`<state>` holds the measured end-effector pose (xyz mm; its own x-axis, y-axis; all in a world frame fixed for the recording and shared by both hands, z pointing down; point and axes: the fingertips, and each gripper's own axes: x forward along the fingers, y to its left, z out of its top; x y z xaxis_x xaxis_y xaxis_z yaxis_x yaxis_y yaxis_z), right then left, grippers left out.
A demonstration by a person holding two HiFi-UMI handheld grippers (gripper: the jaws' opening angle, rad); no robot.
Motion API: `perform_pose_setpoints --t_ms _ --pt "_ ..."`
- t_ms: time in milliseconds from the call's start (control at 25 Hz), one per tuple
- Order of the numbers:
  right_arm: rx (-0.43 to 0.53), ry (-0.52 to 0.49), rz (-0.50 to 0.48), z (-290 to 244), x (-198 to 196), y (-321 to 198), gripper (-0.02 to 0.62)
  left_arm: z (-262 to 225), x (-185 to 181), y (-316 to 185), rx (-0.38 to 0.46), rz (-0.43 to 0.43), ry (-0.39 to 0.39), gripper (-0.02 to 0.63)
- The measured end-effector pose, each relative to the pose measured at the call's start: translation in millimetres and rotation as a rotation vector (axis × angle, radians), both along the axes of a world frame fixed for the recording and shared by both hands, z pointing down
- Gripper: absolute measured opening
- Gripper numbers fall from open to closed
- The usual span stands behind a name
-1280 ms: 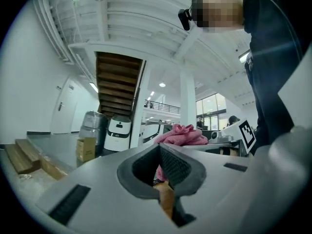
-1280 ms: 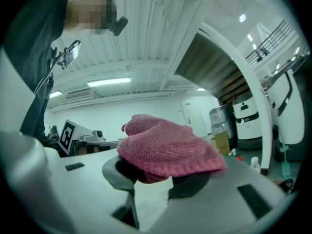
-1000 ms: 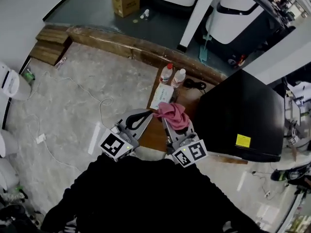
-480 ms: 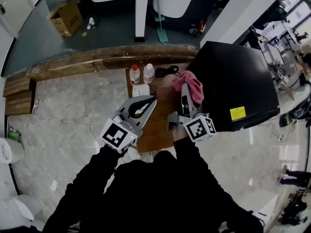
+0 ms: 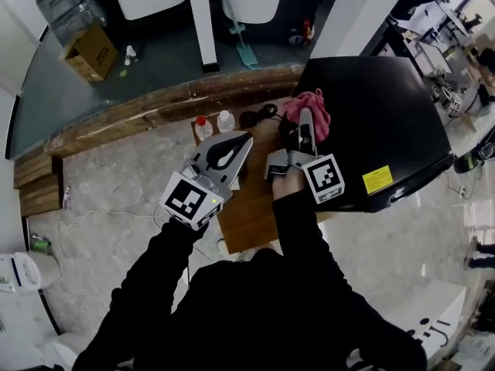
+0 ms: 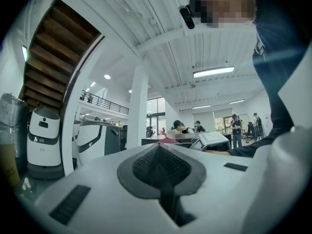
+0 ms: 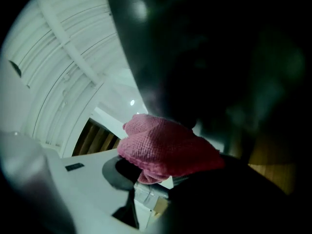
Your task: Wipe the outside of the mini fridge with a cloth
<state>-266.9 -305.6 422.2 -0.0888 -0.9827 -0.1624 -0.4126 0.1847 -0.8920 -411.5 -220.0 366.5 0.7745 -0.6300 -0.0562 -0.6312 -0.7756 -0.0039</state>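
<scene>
The pink cloth (image 5: 311, 108) is held clenched between the jaws of the right gripper (image 5: 305, 124). In the right gripper view the bunched cloth (image 7: 163, 149) is seen pinched at the tips, with most of its bulk spilling above and to the right of them. It is pressed close to the dark, glossy wall of the mini fridge (image 7: 219, 52), which fills the upper right of that view. From the head view, the mini fridge (image 5: 383, 122) is shown as a black box standing at the right end of a low wooden table (image 5: 249, 211), with a yellow label (image 5: 377, 180) on its near face. The cloth is placed at the fridge's left upper edge — whether on the top or on the side wall cannot be told from above. The left gripper (image 5: 241, 141) is held over the table, well left of the fridge. Its jaws are drawn together with nothing between them, as the left gripper view confirms (image 6: 160, 172). It is pointed toward two small bottles (image 5: 214, 124) standing side by side at the table's far edge. A coiled black cable (image 5: 257, 117) is seen just right of the bottles — between them and the cloth. A cardboard box (image 5: 91, 52) is set on the dark floor beyond.
</scene>
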Motion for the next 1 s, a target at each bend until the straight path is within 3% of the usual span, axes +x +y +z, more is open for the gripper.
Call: perform_pose_setpoints --t_ms 360,1000 --pt "-0.043 -0.247 0.042 35.0 24.4 -11.9 0.130 18.3 26.3 -18.3 -0.054 0.047 0.001 0.006" --pt "-0.215 -0.257 0.053 168.8 28.8 -27.3 0.133 143.3 46.1 -36.4 -0.199 0.042 -0.074 0.006"
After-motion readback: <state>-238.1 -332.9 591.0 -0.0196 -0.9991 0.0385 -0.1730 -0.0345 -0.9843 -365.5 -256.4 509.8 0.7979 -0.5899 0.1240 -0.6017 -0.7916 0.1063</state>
